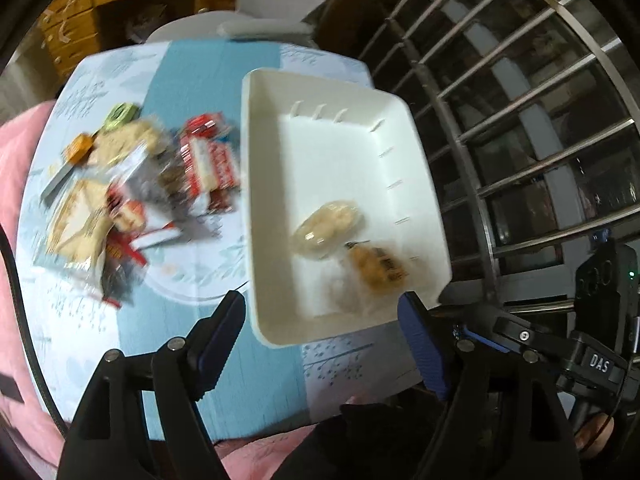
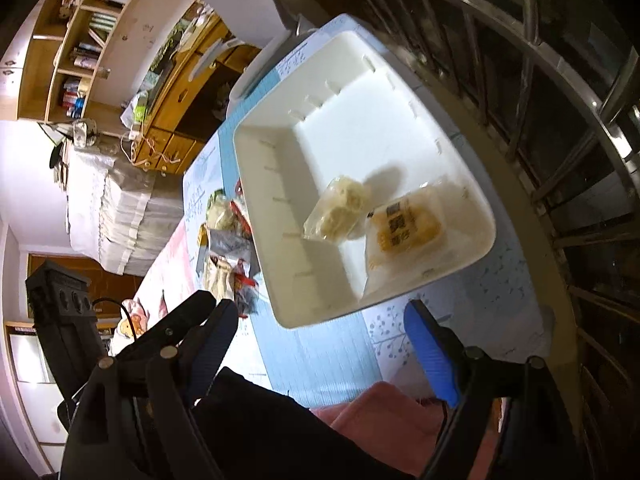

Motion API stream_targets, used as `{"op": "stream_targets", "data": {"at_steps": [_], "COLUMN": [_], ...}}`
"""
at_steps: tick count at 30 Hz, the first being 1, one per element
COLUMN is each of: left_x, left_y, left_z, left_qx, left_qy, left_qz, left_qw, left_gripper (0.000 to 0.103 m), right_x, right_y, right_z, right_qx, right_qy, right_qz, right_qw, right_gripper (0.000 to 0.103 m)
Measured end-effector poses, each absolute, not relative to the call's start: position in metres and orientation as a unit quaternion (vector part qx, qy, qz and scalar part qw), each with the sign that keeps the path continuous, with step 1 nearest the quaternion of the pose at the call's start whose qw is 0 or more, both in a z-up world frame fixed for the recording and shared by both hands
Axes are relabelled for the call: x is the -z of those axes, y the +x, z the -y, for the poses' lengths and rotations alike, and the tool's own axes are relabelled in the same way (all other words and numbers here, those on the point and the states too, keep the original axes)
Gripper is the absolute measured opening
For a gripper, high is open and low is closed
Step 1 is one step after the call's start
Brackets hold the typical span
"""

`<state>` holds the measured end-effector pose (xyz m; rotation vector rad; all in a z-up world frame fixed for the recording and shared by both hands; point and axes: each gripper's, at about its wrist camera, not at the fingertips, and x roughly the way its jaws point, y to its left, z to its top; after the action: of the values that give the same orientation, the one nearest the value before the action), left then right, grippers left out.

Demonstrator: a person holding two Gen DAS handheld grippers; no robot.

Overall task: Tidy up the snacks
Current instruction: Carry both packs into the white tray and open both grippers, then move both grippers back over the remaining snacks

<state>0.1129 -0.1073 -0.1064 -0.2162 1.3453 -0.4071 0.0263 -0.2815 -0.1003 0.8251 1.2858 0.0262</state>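
While left view shows whole snack pile (image 1: 132, 200), tray (image 2: 256, 184) half-hides it rightside.

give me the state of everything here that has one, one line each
white tray: upright on the table, open top, mostly bare, two snacks inside
pale wrapped snack: lying in the tray, sealed
orange wrapped snack: lying in the tray beside the pale one, sealed
snack pile: loose on the tablecloth beside the tray, not yet sorted
left gripper: open, holding nothing
right gripper: open, holding nothing
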Motion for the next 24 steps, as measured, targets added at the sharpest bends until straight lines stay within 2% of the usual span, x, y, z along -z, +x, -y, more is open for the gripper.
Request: {"op": "stream_targets", "data": {"at_steps": [4,7,24], "left_x": [0.114,0.123,0.137], "left_y": [0.107,0.104,0.114], "left_z": [0.079,0.055,-0.093], "left_qx": [0.165,0.143,0.092], "left_qy": [-0.109,-0.124,-0.134], "left_qz": [-0.621,-0.629,-0.651], "left_qw": [0.759,0.754,0.742], "left_gripper": [0.078,0.083,0.083], "right_x": [0.105,0.107,0.109], "right_y": [0.028,0.031,0.052], "right_z": [0.262,0.246,0.115], "right_qx": [-0.017,-0.023,-0.022], "right_qy": [0.360,0.349,0.319], "right_qz": [-0.596,-0.603,-0.613], "right_qw": [0.718,0.717,0.723], "right_gripper": [0.086,0.086,0.086]}}
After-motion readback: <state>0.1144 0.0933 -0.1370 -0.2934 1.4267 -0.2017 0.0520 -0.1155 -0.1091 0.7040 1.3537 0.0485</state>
